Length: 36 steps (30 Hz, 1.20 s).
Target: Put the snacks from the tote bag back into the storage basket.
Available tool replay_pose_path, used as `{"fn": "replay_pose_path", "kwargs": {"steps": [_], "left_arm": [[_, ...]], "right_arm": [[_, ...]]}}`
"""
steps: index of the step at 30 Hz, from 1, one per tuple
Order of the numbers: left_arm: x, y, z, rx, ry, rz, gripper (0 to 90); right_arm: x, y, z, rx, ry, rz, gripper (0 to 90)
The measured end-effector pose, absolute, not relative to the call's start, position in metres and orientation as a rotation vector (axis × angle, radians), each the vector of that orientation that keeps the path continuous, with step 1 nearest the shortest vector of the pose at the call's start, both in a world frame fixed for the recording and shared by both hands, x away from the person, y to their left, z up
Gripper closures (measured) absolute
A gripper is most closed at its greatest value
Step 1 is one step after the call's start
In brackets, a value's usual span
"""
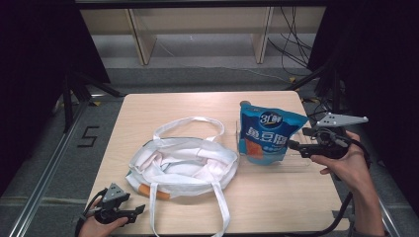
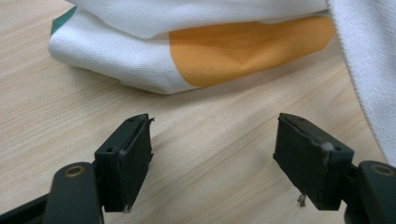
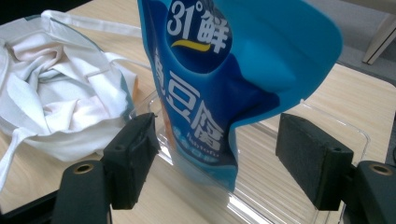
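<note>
Blue pouch [image 1: 267,133] upright in clear tray [image 1: 296,163], beside white tote bag [image 1: 185,163]. Right gripper [image 1: 296,145] spread around pouch, ungripped. Left gripper [image 1: 140,210] released near bag. Bagging not begun.

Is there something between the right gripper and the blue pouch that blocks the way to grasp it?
Nothing visible blocks it. The right gripper is open, and the blue pouch stands upright just ahead of its jaws, in a clear plastic tray. Only the tray's low wall lies near the pouch's base. The white tote bag lies to the side.
</note>
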<state>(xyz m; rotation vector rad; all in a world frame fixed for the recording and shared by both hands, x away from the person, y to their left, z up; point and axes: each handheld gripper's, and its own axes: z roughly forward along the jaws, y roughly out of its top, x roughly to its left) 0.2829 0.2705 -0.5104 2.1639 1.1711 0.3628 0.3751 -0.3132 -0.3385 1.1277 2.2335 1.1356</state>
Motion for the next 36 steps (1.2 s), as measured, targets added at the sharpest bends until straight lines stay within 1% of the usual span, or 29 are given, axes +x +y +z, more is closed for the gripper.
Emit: {"fn": "replay_pose_path", "kwargs": {"steps": [6,10,17,20,27,36], "left_arm": [[0.283,0.271,-0.509,2.186,1.165,0.361,26.9],[0.283,0.271,-0.511,2.163,1.172,0.365,27.0],[0.282,0.272,-0.509,2.185,1.164,0.365,26.9],[0.281,0.272,-0.509,2.172,1.186,0.364,26.9],[0.281,0.272,-0.509,2.181,1.185,0.368,26.9],[0.282,0.270,-0.510,2.188,1.164,0.379,27.0]], "right_arm": [[0.374,-0.312,-0.344,1.137,2.242,1.115,29.8],[0.369,-0.312,-0.351,1.165,2.259,1.100,29.8],[0.364,-0.311,-0.362,1.152,2.236,1.138,29.9],[0.365,-0.311,-0.366,1.136,2.246,1.156,30.0],[0.362,-0.303,-0.383,1.156,2.255,1.149,30.0],[0.357,-0.291,-0.395,1.132,2.266,1.163,29.8]]}}
